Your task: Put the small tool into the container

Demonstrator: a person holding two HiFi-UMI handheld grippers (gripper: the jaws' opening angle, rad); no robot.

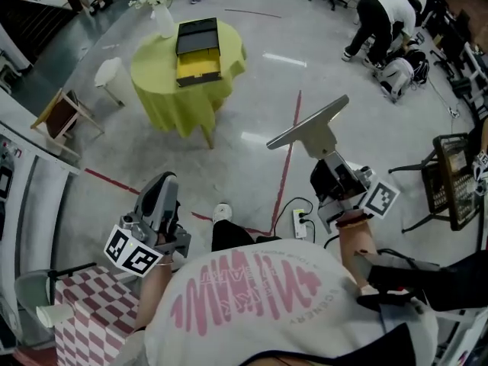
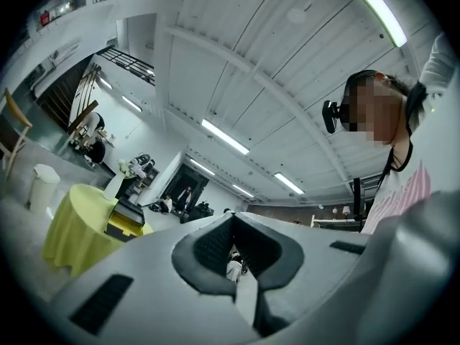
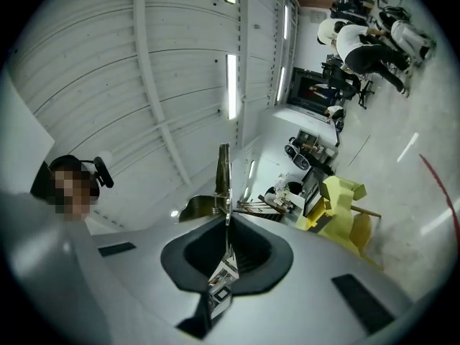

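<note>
Though table (image 1: 164, 90) well ahead, left tongs (image 1: 162, 191) together, right tongs (image 1: 329, 165) tight on tool (image 1: 309, 128), power strip (image 1: 300, 223) between.

Yellow-draped table (image 1: 158, 78) bears an open black-yellow container (image 1: 198, 52) and, seemingly, a flower vase (image 1: 165, 21).

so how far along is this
Done: the scraper is picked up and clamped in the right tool. In hand: it is held in the air, and the left tool is shut and empty. Left: reach the open box on the yellow table, well ahead, and put the scraper in.
</note>
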